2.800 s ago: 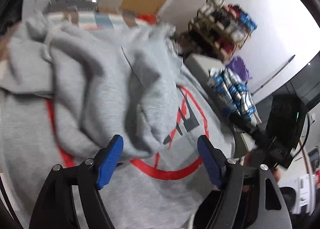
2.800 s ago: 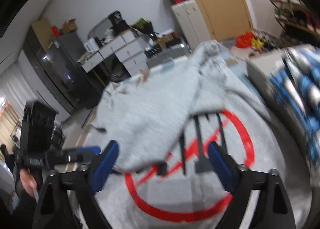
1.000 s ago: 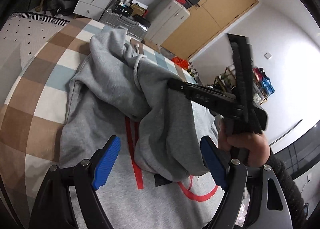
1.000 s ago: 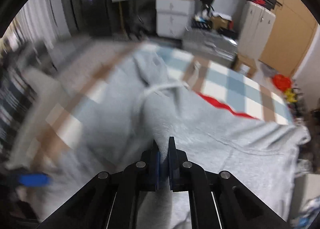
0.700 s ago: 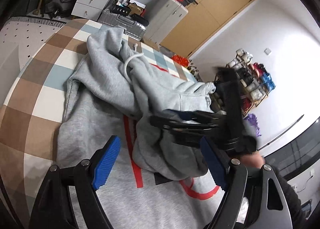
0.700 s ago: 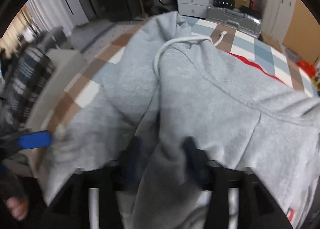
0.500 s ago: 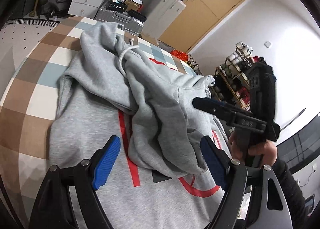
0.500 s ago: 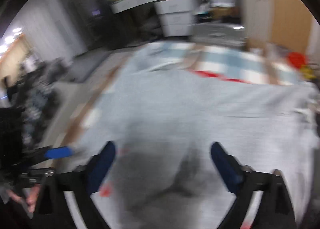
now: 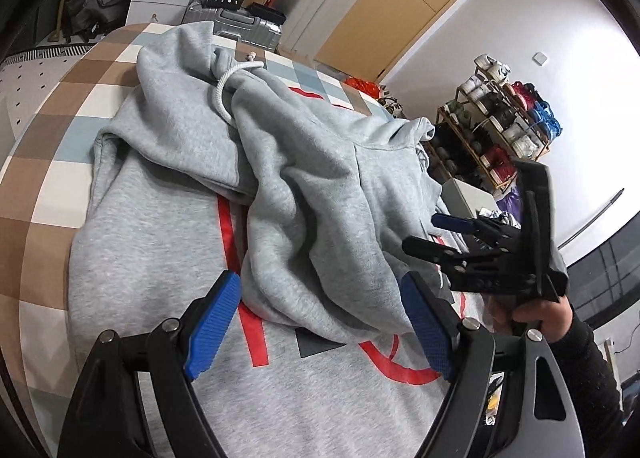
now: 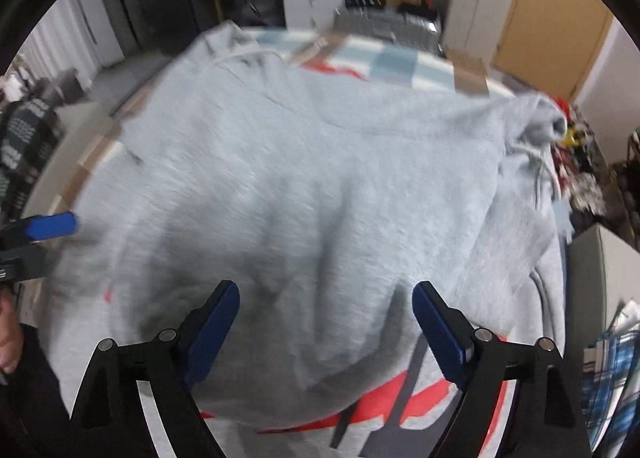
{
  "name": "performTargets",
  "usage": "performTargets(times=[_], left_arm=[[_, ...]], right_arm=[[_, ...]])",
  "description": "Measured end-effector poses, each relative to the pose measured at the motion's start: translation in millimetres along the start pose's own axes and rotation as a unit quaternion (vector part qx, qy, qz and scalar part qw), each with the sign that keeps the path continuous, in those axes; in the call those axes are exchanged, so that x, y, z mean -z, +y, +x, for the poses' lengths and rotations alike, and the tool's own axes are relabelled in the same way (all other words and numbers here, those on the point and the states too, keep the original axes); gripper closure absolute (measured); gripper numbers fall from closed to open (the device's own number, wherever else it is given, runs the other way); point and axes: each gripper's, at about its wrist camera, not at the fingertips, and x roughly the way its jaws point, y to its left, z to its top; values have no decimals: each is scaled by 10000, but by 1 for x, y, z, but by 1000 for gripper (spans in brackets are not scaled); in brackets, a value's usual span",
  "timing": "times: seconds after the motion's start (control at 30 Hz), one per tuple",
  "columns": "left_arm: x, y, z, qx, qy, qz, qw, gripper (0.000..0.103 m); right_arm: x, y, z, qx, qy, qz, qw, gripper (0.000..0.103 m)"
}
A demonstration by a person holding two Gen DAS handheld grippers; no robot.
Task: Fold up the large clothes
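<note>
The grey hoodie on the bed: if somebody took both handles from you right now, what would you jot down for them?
Left gripper: open, empty, above the hoodie's front.
Right gripper: open, empty, jaws wide over the bunched cloth.
Grey hoodie lies on the checked cover, red print up; upper part and drawstring heaped over the print.
Done: one rough fold.
Left: flatten the heap, probably square it, and finish folding.

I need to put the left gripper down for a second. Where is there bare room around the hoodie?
Bare checkered cover shows left of the hoodie, bordered by the dotted mat, and beyond the hood toward the suitcase. The middle is crowded: the bunched sleeve lies over the red print, with the right gripper beside it.
</note>
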Motion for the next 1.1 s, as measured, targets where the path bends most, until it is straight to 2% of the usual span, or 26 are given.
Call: performTargets(times=[0.1, 0.17, 0.27, 0.37, 0.5, 0.63, 0.73, 0.8, 0.9, 1.03, 1.1], left_arm=[[2, 1, 3, -34, 74, -8, 10000, 24], [3, 1, 3, -29, 110, -8, 9999, 24], [4, 2, -3, -98, 37, 28, 9999, 24], [5, 4, -5, -152, 26, 17, 9999, 24], [11, 5, -15, -507, -101, 107, 9986, 24], [27, -8, -38, -1013, -232, 560, 9930, 24], [49, -16, -59, -1262, -216, 748, 9889, 24], [63, -16, -72, -1258, -163, 750, 9891, 24], [84, -10, -91, -1506, -94, 656, 9864, 24], [117, 12, -101, -1847, -13, 263, 9824, 24], [129, 22, -96, -1856, 137, -21, 9825, 24]], right_arm=[[17, 12, 20, 113, 408, -320, 9986, 12], [24, 15, 21, 298, 152, -262, 9991, 12], [22, 5, 11, 230, 253, 160, 9993, 15], [30, -2, -21, -96, -270, 593, 9978, 15], [61, 2, -77, -814, -1167, 1088, 9838, 13], [99, 24, -124, -1112, -1925, 1024, 9696, 4], [122, 33, -134, -1251, -2525, 971, 9545, 0], [126, 35, -128, -1350, -2569, 1052, 9512, 0], [125, 36, -120, -1428, -2485, 1090, 9518, 0], [132, 42, -127, -1528, -2561, 988, 9494, 0], [134, 44, -126, -1513, -2560, 988, 9496, 0]])
